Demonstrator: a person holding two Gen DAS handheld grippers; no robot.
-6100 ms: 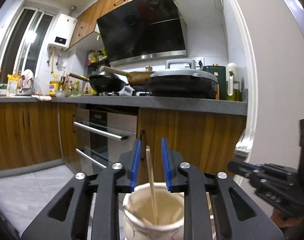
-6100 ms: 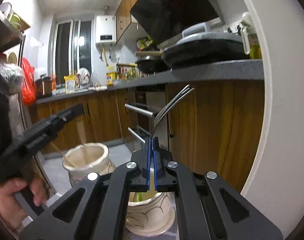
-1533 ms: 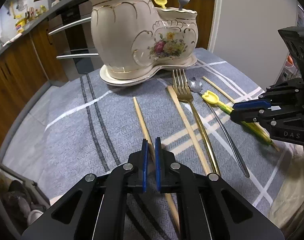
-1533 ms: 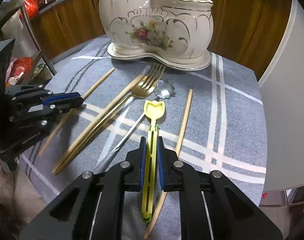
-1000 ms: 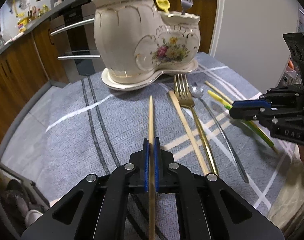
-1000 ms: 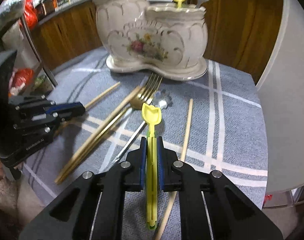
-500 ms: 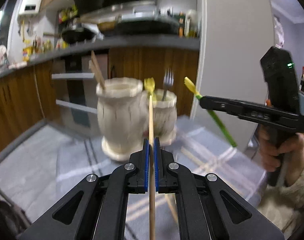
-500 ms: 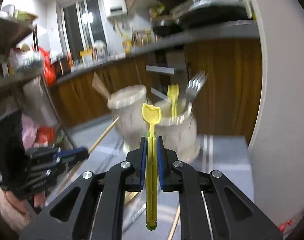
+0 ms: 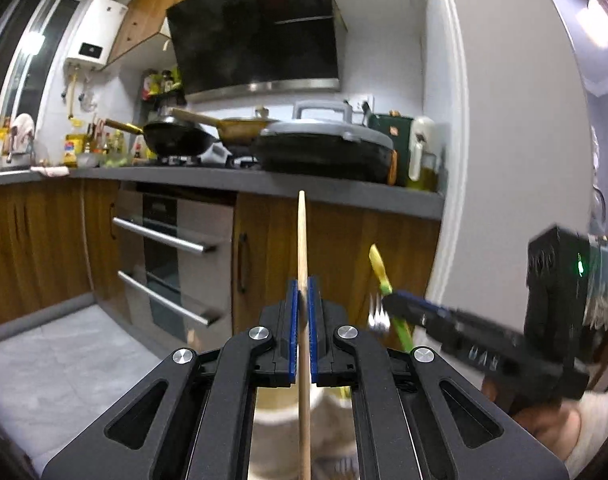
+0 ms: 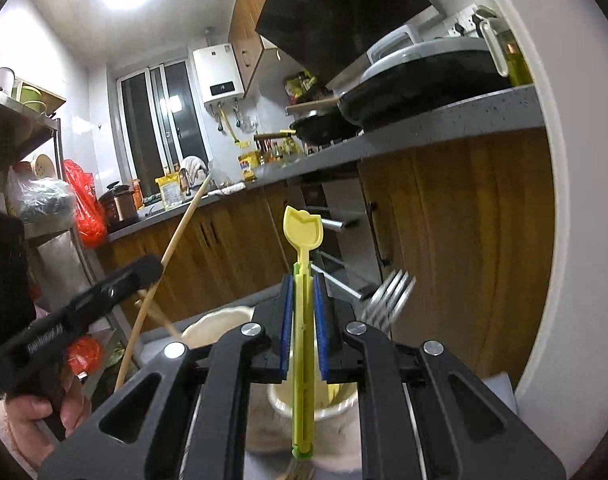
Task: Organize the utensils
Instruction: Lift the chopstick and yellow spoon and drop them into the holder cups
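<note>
Left wrist view: the left gripper (image 9: 301, 320) pinches a chopstick (image 9: 302, 240), and the right gripper (image 10: 302, 320) pinches a yellow spoon (image 10: 302, 236). A second ago both utensils were low over the desk; now they are lifted above the holder (image 10: 219, 322), so I judge the drop-in comes next. Each utensil runs along its gripper's fingers, with the far end pointing up and forward toward the kitchen cabinets (image 9: 336, 256).

A lidded grey pan (image 9: 324, 148) sits on the counter (image 9: 239, 180) beside a black wok (image 9: 175, 140).
</note>
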